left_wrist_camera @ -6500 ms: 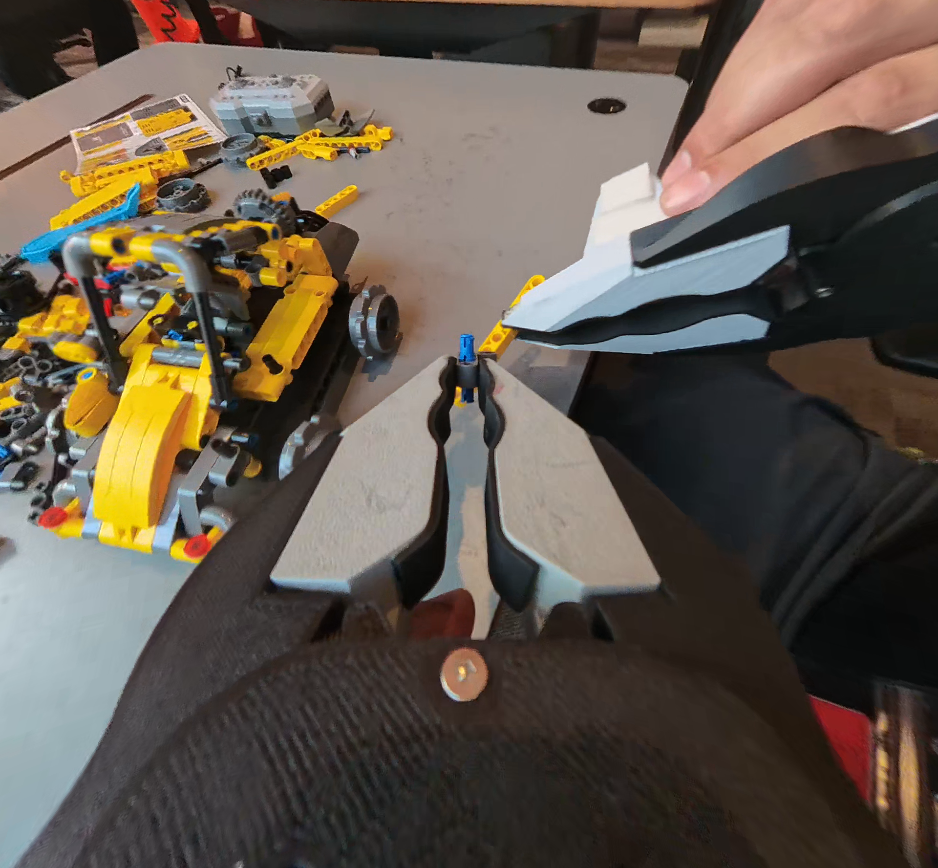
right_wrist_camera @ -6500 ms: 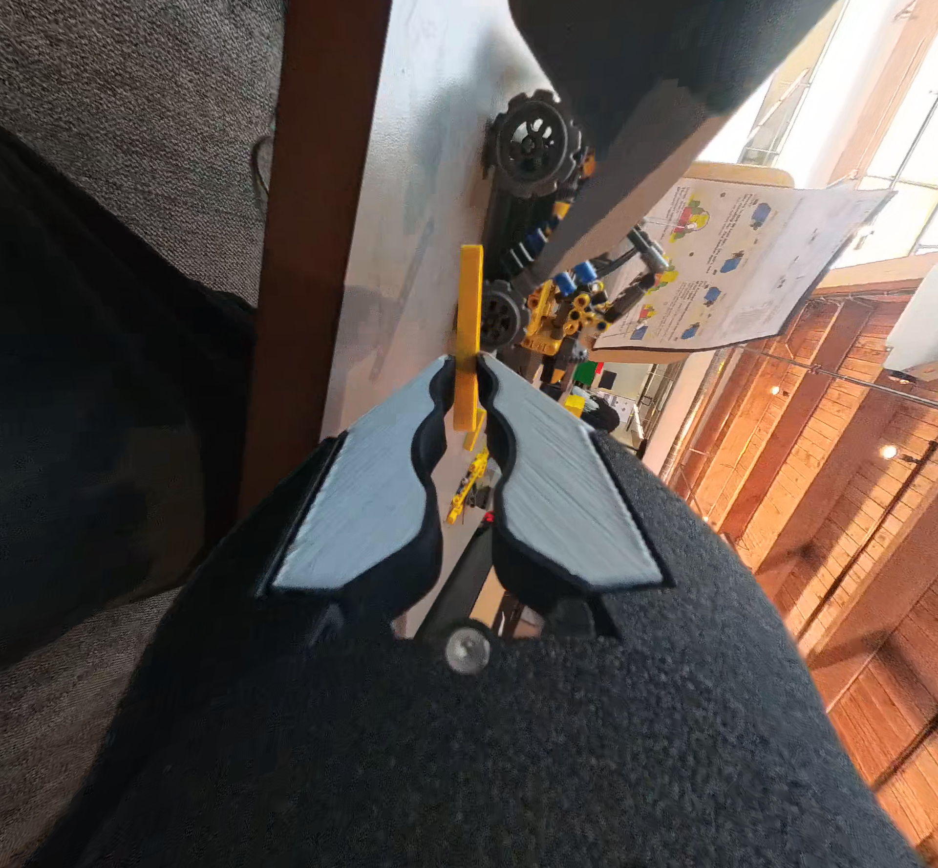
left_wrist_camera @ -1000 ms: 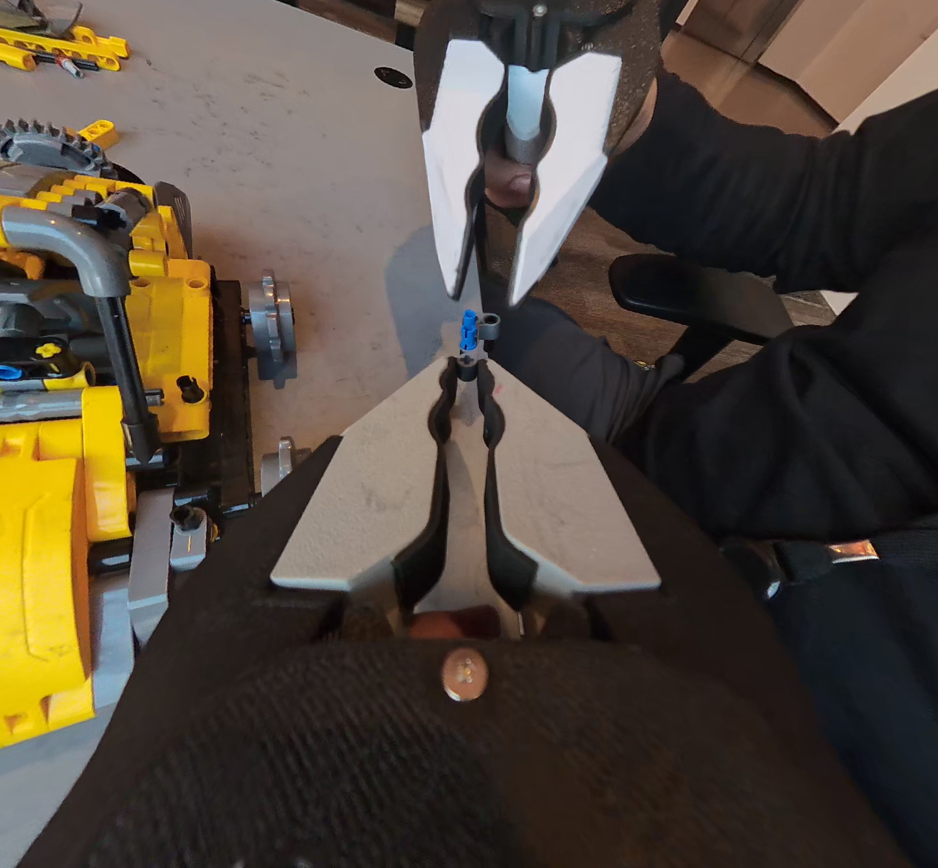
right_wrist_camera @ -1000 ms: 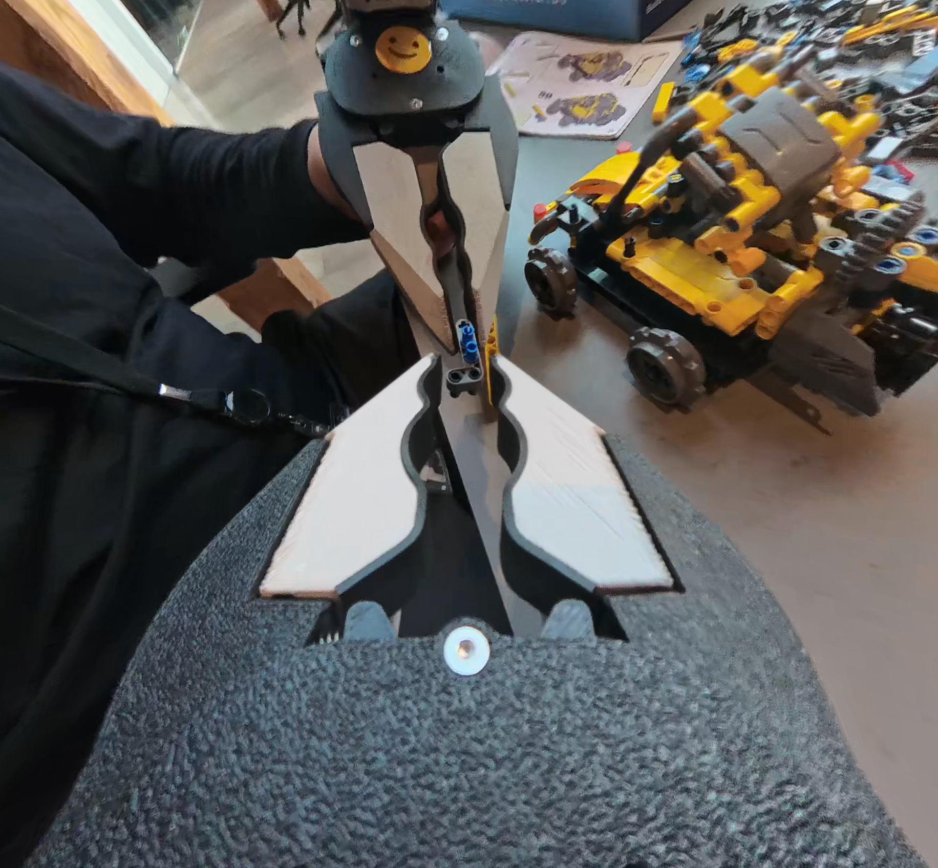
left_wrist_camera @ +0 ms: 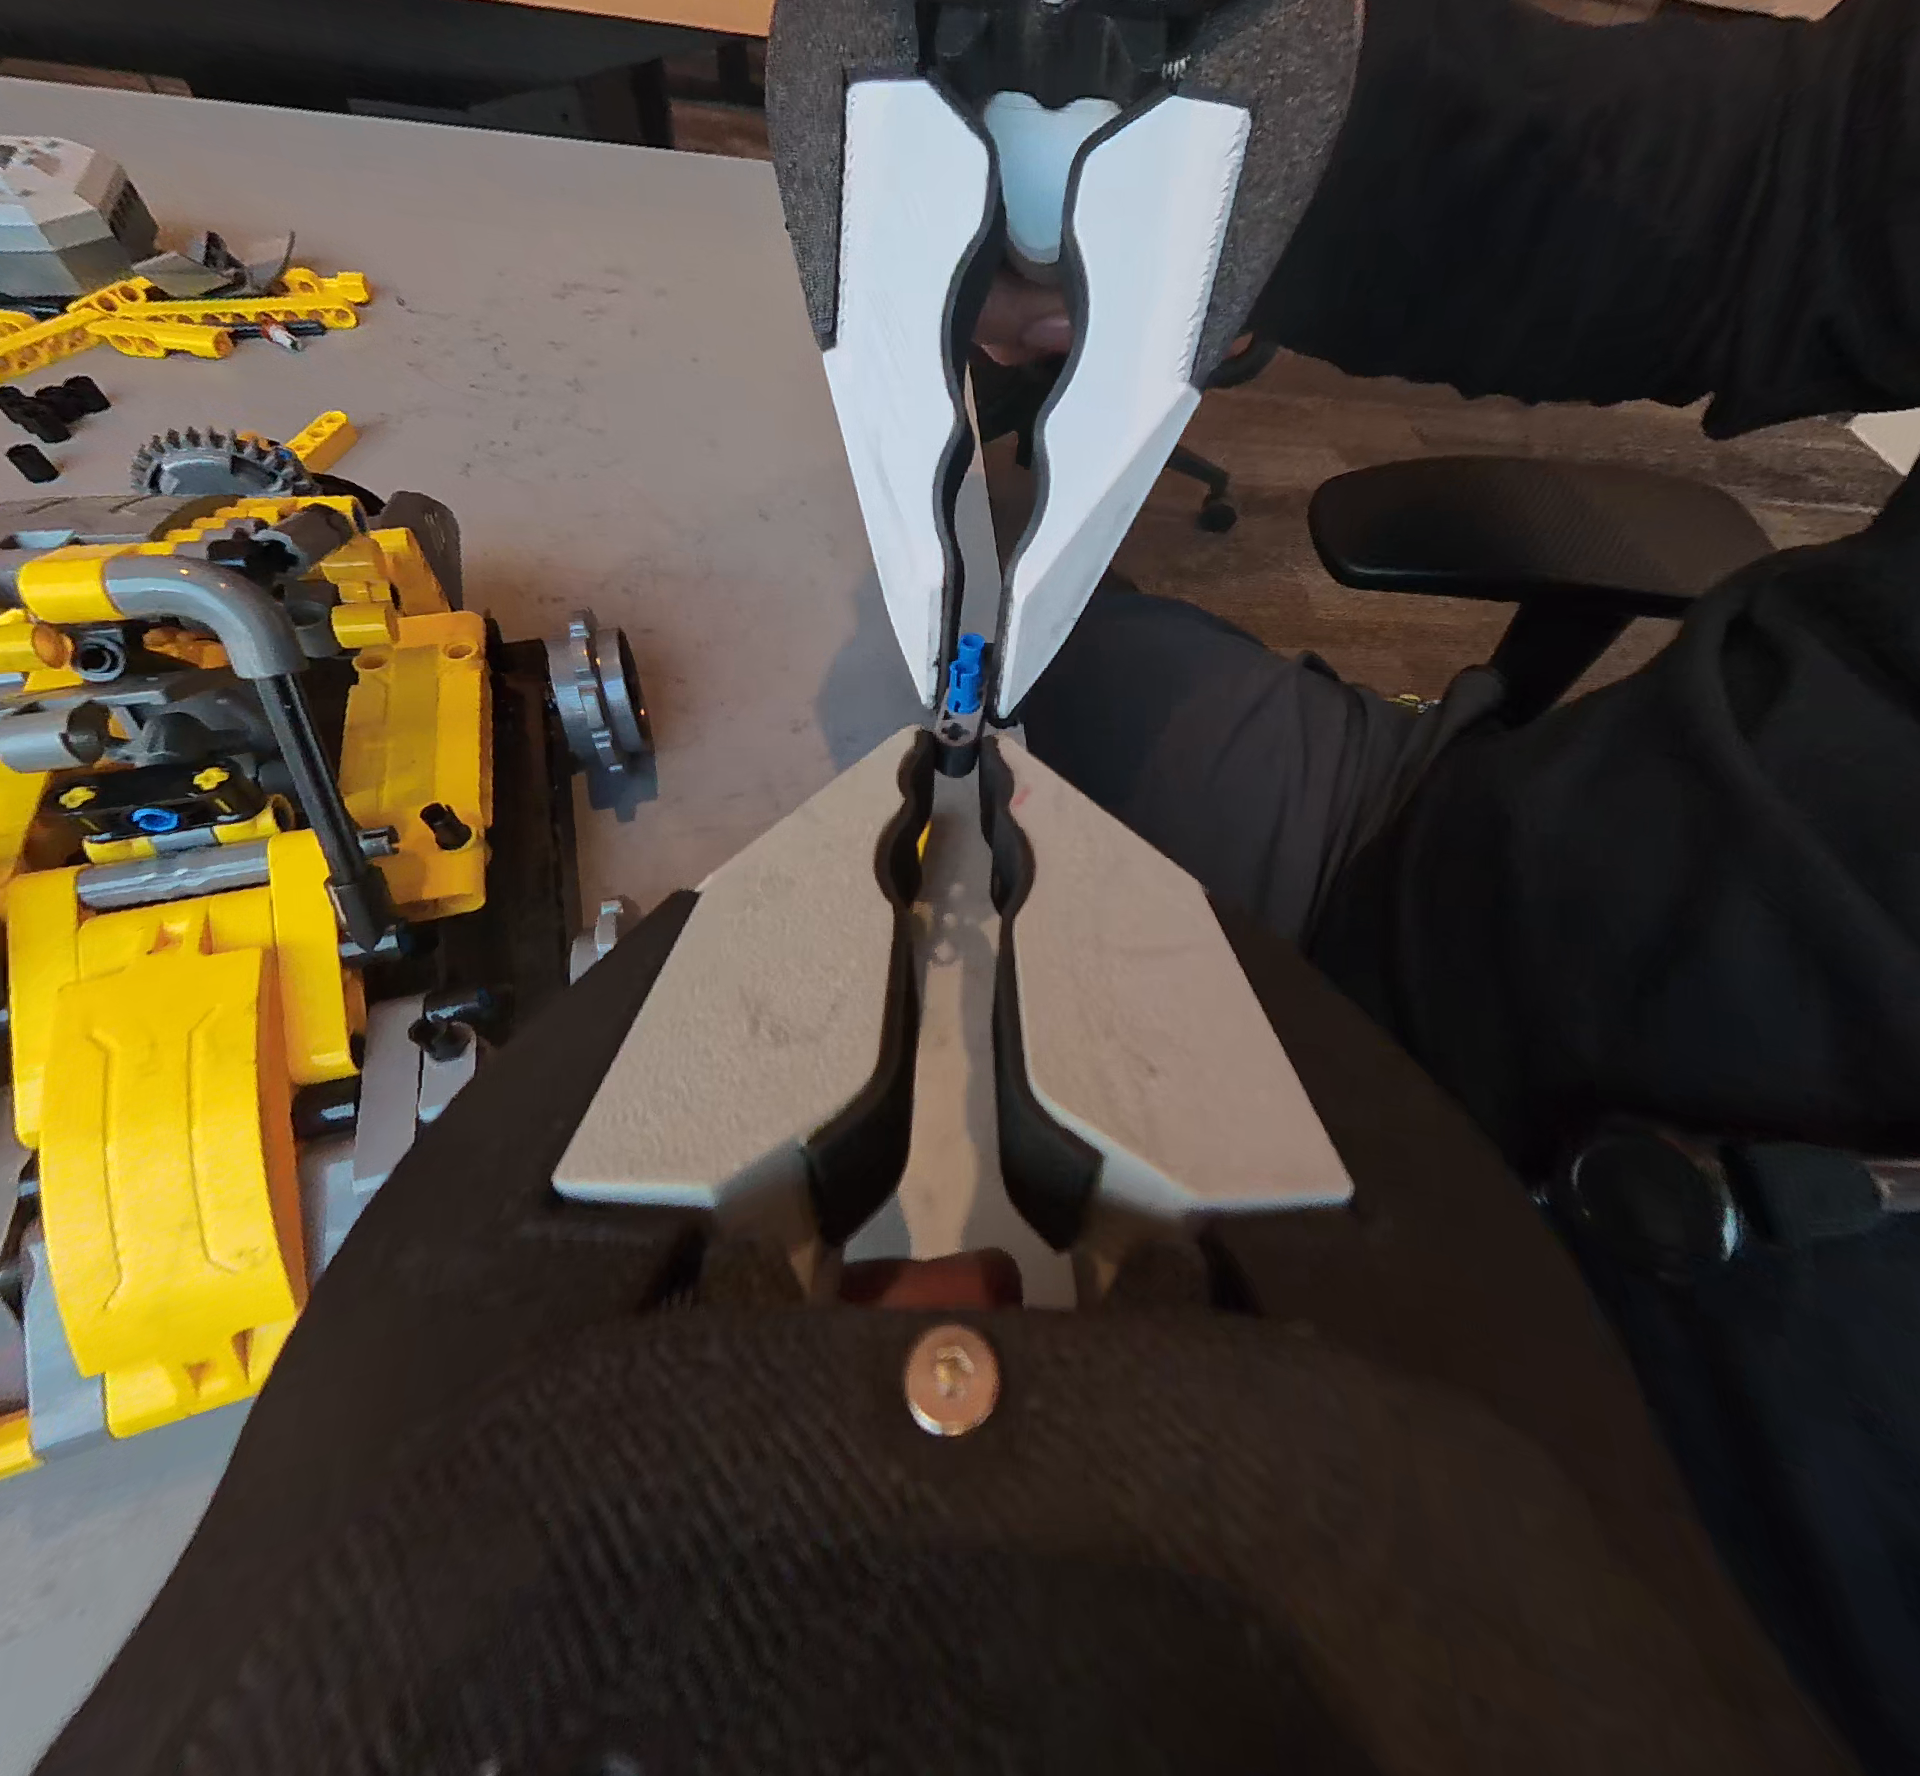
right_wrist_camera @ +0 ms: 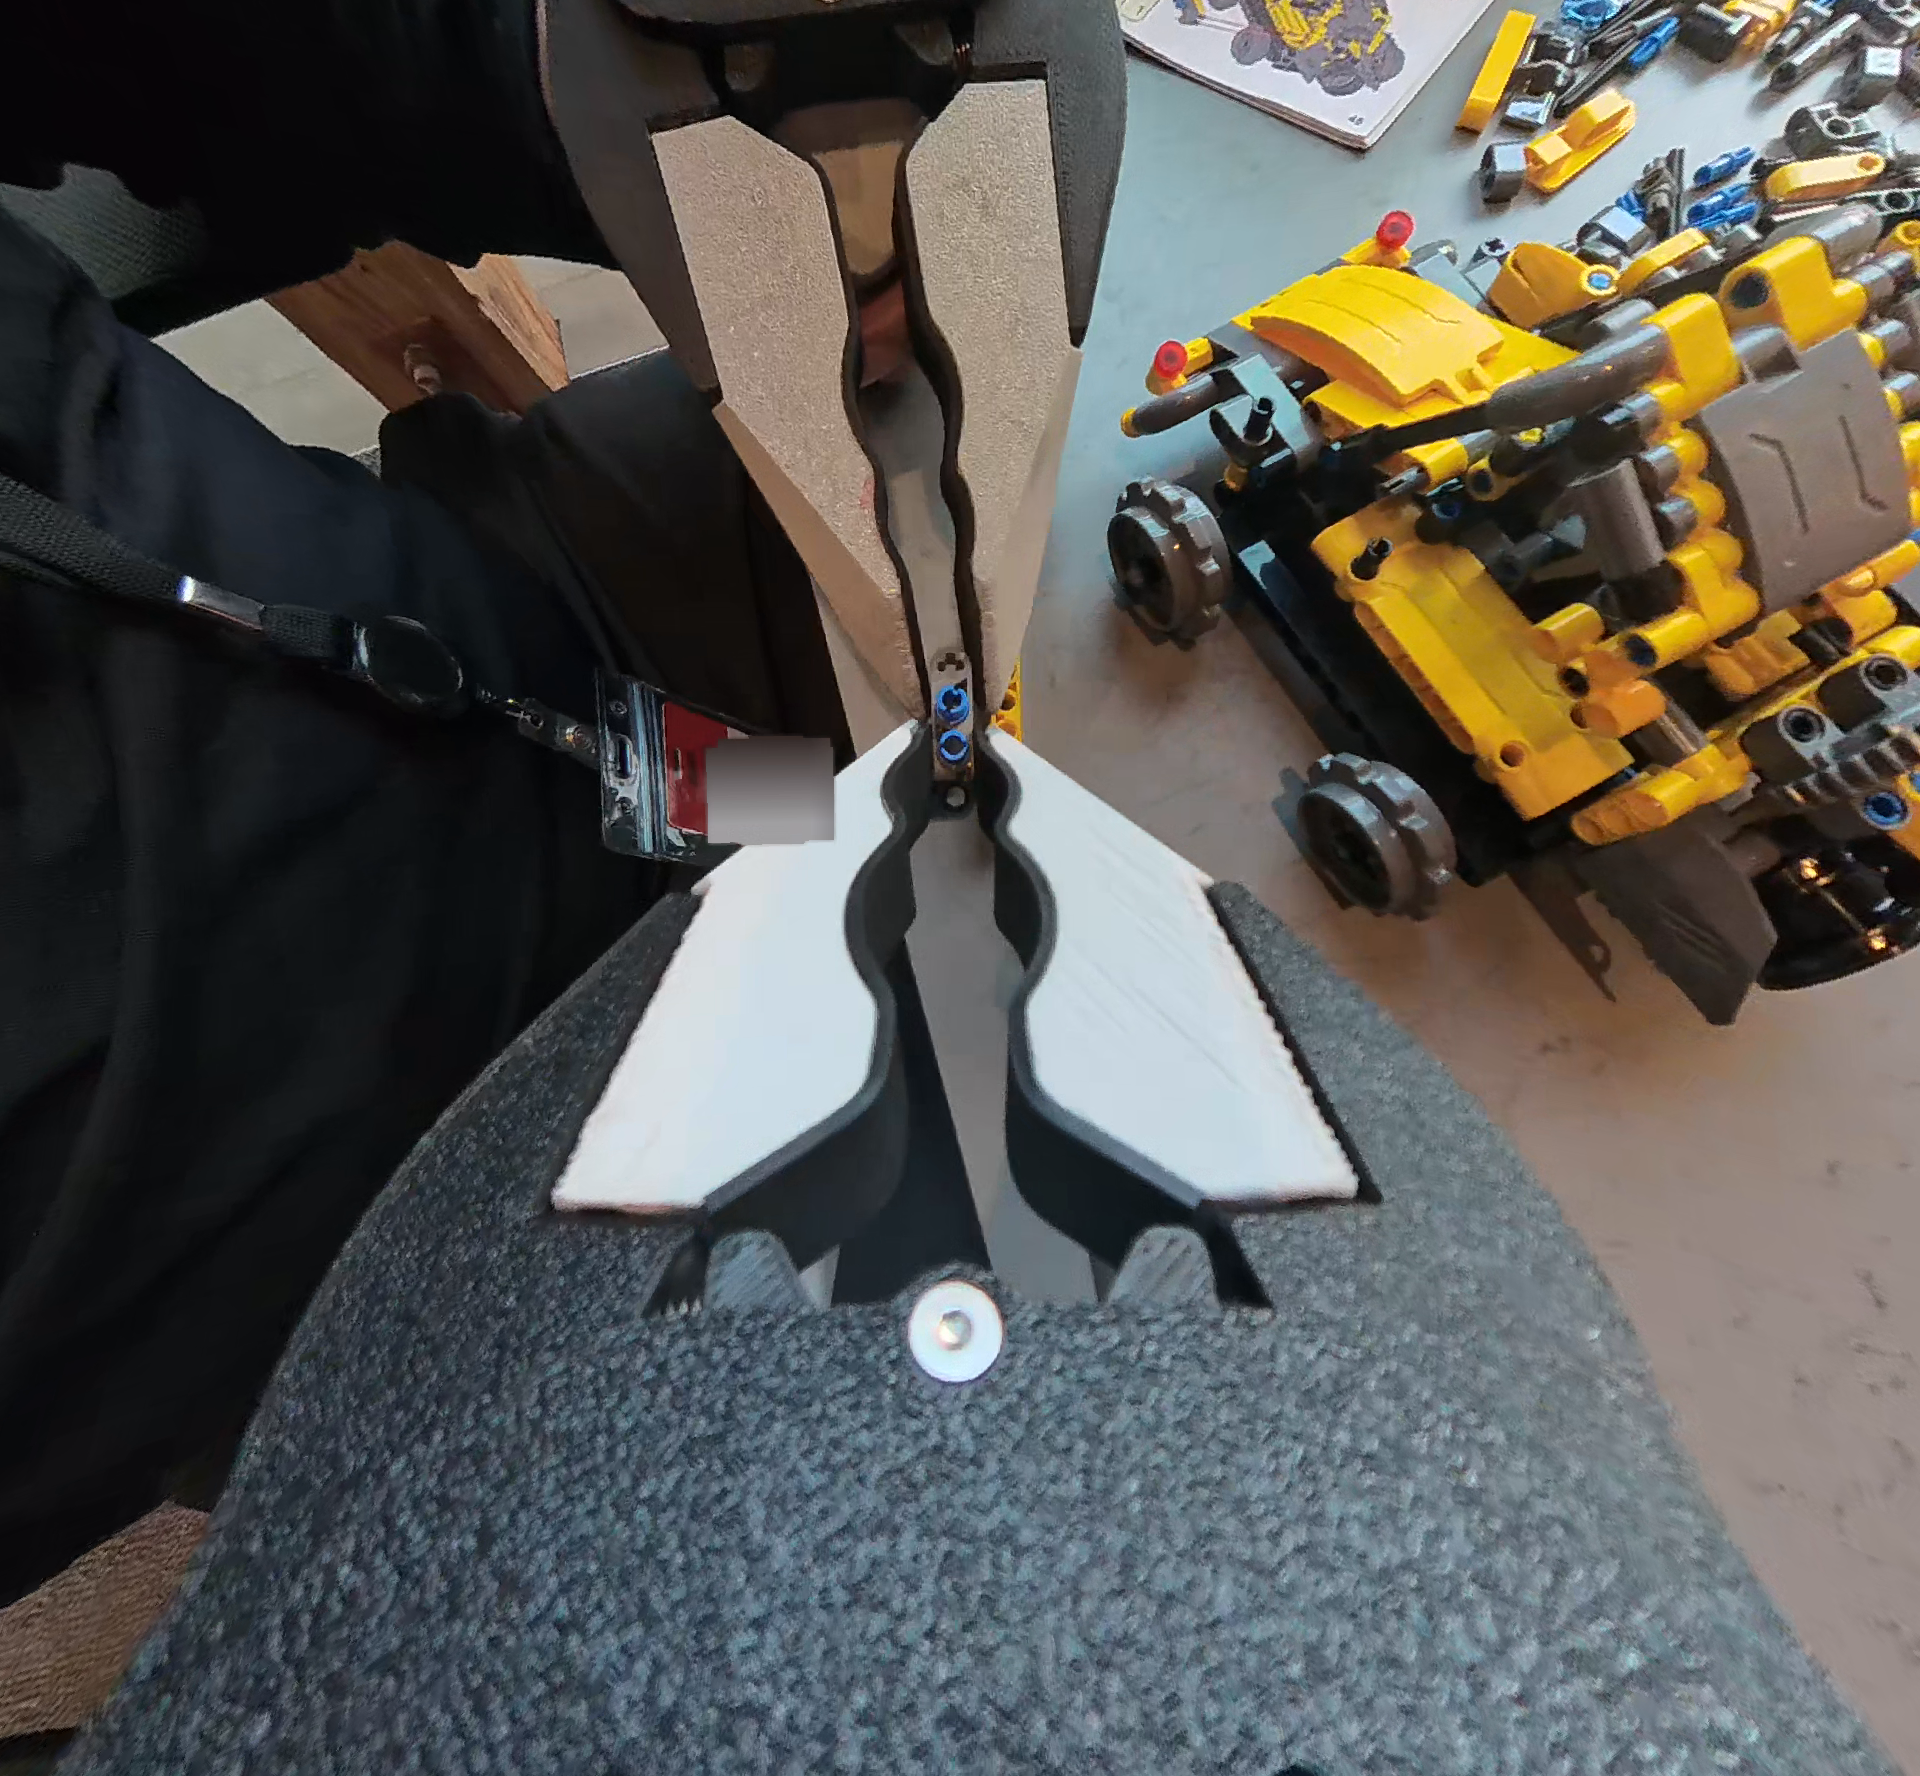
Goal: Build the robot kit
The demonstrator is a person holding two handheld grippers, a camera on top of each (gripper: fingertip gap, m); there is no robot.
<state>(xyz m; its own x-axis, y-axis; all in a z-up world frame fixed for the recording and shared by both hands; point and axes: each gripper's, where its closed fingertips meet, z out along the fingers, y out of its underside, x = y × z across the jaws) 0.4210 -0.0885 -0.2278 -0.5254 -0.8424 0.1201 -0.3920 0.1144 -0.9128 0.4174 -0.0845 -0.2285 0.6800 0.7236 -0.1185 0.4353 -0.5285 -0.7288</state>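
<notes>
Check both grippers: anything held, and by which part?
Both grippers pinch one small dark beam with blue pins. Left gripper clamps one end, right gripper the opposite end, where the pins sit, tips nearly meeting, off the table edge.

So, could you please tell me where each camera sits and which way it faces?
Left wrist view: sits on the left gripper, looks along its fingers across the table edge at the right gripper; a dark sleeve and lap show.
Right wrist view: sits on the right gripper, looks back toward the person's torso; the left gripper faces it.
Shared: both grippers tip to tip on a dark beam with blue pins, the yellow model beside them.
</notes>
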